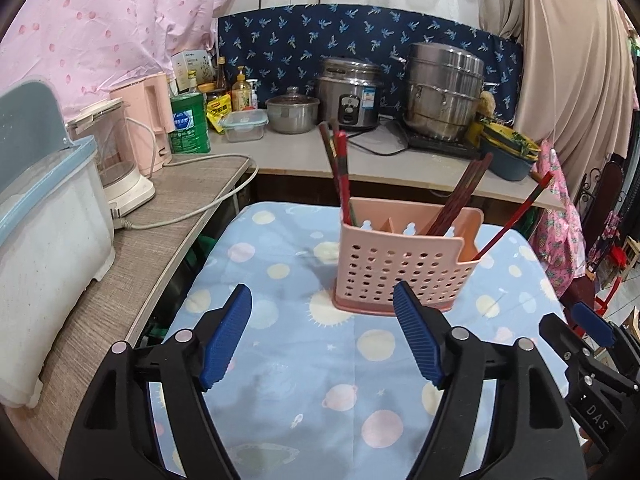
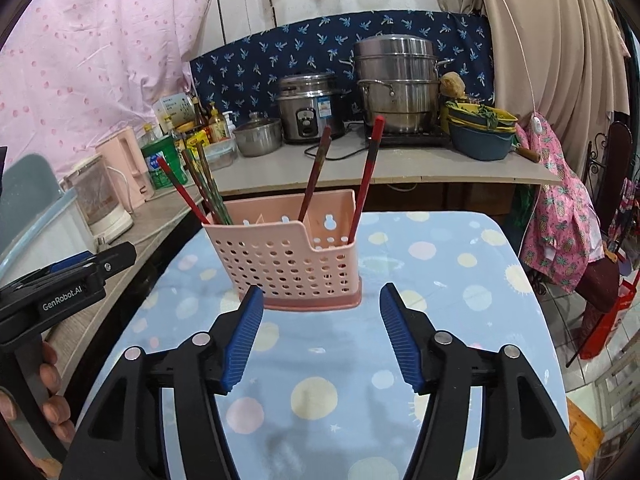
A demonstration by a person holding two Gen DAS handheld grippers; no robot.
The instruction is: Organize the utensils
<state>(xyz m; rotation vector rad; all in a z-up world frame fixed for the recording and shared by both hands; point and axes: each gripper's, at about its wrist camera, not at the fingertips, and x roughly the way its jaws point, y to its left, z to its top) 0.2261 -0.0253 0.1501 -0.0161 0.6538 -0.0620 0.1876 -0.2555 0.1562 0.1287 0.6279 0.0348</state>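
centrally placed on the blue dotted tablecloth (image 1: 280, 380): a pink perforated utensil holder (image 1: 404, 268), upright, divided into compartments. standing in it, several dark red chopsticks (image 1: 340, 168), tilted: one bunch in the left compartment, another bunch (image 1: 460, 200) leaning right from the right side, and a single red one (image 1: 516, 216) slanting far out over the right edge. seen from the right wrist view, same holder (image 2: 288, 264), with a bunch at its left end (image 2: 200, 184) and two separate sticks (image 2: 368, 172) rising from the right part.

just near of the holder, left gripper (image 1: 322, 336), blue-padded fingers spread wide, holding nothing, hovering above the cloth. right gripper (image 2: 320, 336) likewise wide apart and empty, fingertips close to the holder's base but apart from it.

farther out, on the far counter (image 1: 304, 160): a rice cooker (image 1: 348, 92), a stacked steel steamer pot (image 1: 444, 92), a small lidded pot (image 1: 292, 112), a clear food box (image 1: 244, 124), bottles (image 1: 240, 88) and a green canister (image 1: 190, 122). at left, a pink kettle (image 1: 146, 124) and a white appliance (image 1: 116, 164) on the side counter. at right, stacked bowls (image 1: 508, 152) with greens.
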